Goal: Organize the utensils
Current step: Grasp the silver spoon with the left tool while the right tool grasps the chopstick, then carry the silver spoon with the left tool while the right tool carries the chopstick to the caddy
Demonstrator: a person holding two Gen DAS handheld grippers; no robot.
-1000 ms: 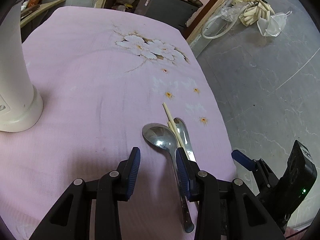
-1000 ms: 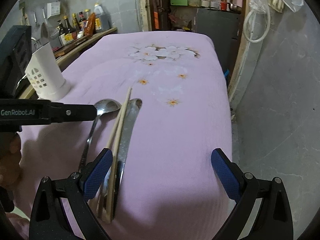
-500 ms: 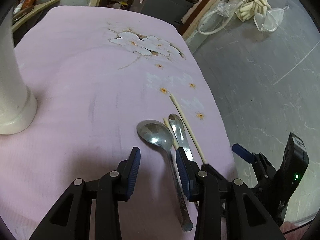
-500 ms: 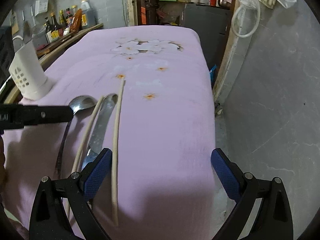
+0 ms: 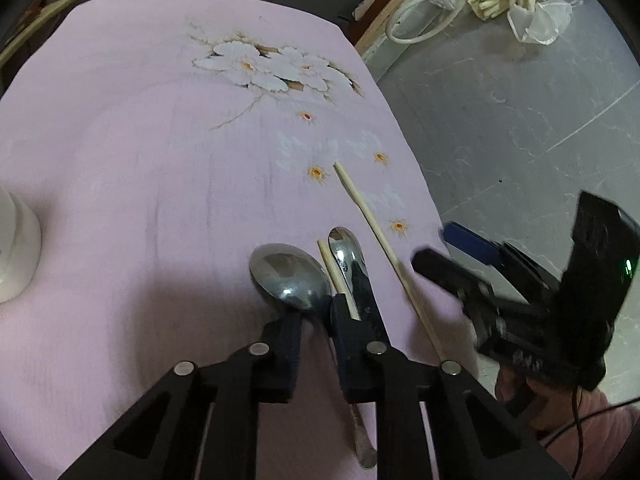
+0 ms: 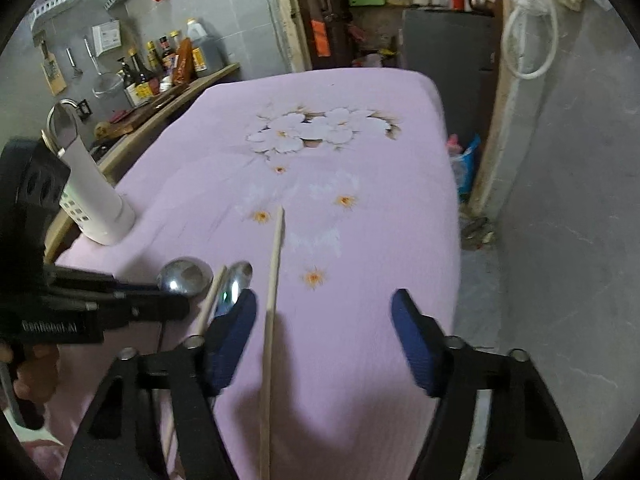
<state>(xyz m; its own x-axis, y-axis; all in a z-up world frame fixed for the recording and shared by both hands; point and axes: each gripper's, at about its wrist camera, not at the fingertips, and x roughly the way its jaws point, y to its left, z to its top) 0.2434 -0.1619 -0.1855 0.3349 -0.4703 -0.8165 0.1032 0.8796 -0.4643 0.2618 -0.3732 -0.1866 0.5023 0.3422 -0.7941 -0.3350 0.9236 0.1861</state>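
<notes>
A large steel spoon (image 5: 290, 276) lies on the pink cloth, with a short chopstick (image 5: 334, 270) and a smaller steel spoon (image 5: 346, 248) beside it. A second chopstick (image 5: 380, 236) lies apart to their right. My left gripper (image 5: 314, 314) has closed around the large spoon's neck, just behind the bowl. My right gripper (image 6: 322, 322) is open over the table's near edge, with the long chopstick (image 6: 274, 280) lying between its fingers. The large spoon (image 6: 186, 276) and the small spoon (image 6: 238, 278) show left of it.
A white perforated utensil holder (image 6: 94, 204) with a spoon in it stands at the left of the table; its base shows in the left wrist view (image 5: 16, 256). The table edge (image 5: 420, 184) drops to a grey floor on the right. Bottles stand on a back counter (image 6: 168, 64).
My left gripper's fingers have closed in from wide apart onto the large spoon's neck. My right gripper has narrowed a little and moved forward over the long chopstick, which was shifted away from the spoons.
</notes>
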